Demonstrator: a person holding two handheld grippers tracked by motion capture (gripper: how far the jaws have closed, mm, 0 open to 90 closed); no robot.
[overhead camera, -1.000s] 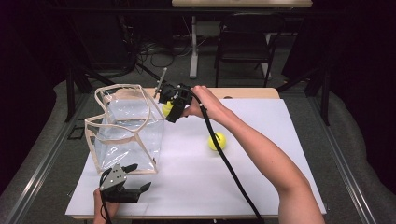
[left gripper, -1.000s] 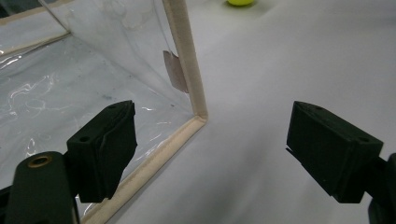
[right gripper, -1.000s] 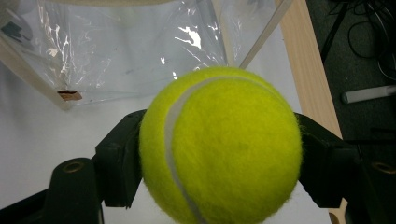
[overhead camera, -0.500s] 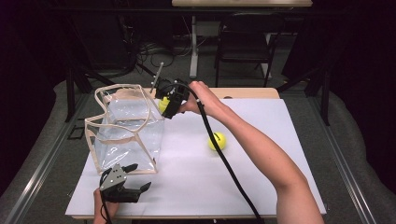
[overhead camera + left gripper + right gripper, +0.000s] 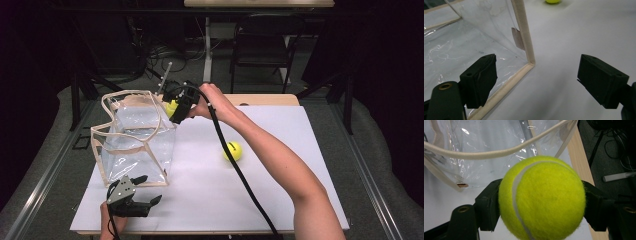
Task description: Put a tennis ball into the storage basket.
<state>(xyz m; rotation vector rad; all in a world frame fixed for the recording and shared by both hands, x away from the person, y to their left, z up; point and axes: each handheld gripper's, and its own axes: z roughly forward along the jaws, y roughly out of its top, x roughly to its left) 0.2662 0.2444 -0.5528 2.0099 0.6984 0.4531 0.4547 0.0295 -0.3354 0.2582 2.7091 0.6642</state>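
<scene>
Jaws of the right gripper (image 5: 541, 200) are clamped on a yellow tennis ball (image 5: 541, 197), one black pad pressed against each side of it. In the high view the right gripper (image 5: 176, 106) is seen raised at the far right corner of the clear plastic bag (image 5: 135, 137), with the held ball just beside the bag's cream-trimmed rim (image 5: 499, 151) and not yet over the opening.

Jaws of the left gripper (image 5: 541, 82) are spread wide with nothing between them. That gripper (image 5: 134, 197) is rested at the near edge of the white table (image 5: 280, 200), just in front of the bag's near corner.

A second tennis ball (image 5: 232, 150) is left lying on the table, well apart from the bag.

The step in hand is judged to be the carrying of the first ball to the bag. For the next move, the ball must be brought across the rim and above the opening, then lowered inside before the pads are parted; the sagging rim may need to be avoided or steadied.

No brand, label or legible writing is found on either ball or on the bag. A small tan tab (image 5: 518, 38) is noted on the bag's wall, without readable text.
</scene>
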